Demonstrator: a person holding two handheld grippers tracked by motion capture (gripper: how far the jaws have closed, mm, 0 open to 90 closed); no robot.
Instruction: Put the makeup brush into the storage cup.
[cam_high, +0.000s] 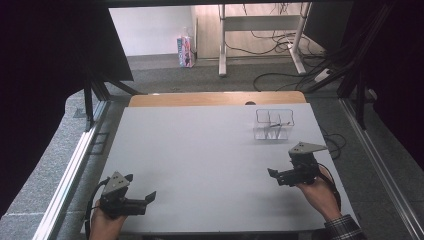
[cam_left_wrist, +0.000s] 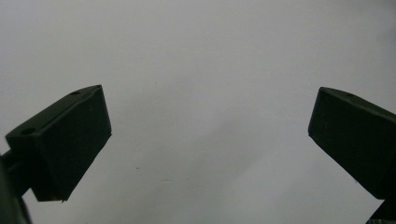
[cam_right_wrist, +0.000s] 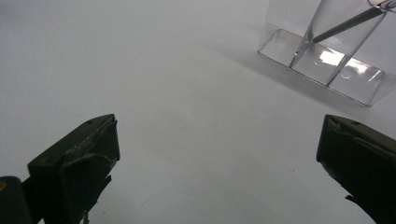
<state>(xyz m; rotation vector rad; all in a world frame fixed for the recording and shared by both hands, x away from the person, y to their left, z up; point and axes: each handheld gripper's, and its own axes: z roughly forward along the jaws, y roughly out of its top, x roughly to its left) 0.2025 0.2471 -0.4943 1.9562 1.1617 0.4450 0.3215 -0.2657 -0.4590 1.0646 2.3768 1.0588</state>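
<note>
Clear acrylic organiser (cam_high: 273, 124) stands upright at the table's (cam_high: 200, 165) far right, thin-walled, compartmented, a slim rod leaning inside one cell. Risk, as judged: it is light and glossy, so a jaw clipping a wall could tip or skate it. Right gripper (cam_high: 280, 176) sits near the organiser, jaws spread, empty. Left gripper (cam_high: 142, 199), well apart from it, likewise spread.
</note>
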